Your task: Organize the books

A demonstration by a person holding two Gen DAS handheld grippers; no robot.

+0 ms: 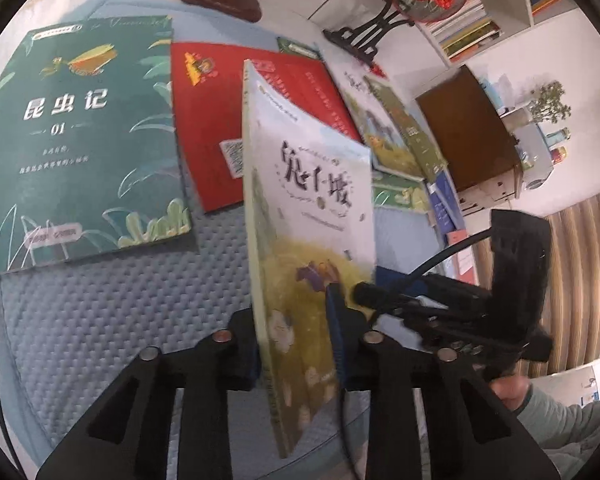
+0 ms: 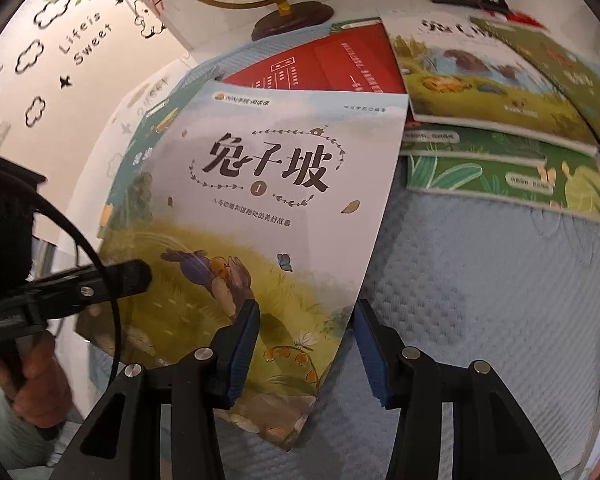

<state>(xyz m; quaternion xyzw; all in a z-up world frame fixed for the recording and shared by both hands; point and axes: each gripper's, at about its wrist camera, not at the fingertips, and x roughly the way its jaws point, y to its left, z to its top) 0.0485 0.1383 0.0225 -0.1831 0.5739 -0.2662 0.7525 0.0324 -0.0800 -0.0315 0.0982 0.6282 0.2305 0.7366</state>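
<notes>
While the books are lying scattered, sorting is looking barely begun.

Book in hand: the white rabbit book (image 1: 307, 216) is standing tilted above the blue quilted mat (image 1: 100, 320), lifted off the surface at its gripped corner.

Left gripper (image 1: 296, 344): its blue pads are pressing on the rabbit book's lower edge, holding it narrow between them.

Right gripper (image 2: 305, 344): its fingers are standing partly apart around the same book's lower right corner; one pad is lying against the cover, the other is standing clear, so it is not gripping.

Done so far: nothing is looking stacked; the teal insect book (image 1: 80, 140), the red book (image 1: 260, 120) and the landscape-cover books (image 2: 479, 76) are lying loose and overlapping toward the back.

Left to do: gathering these into one pile or onto the bookshelf (image 1: 471, 20), by my reading.

Open room: bare mat is showing near both grippers.

Edges: the globe stand (image 1: 220, 0) and the black ornament stand (image 1: 363, 36) are crowding the far side.
</notes>
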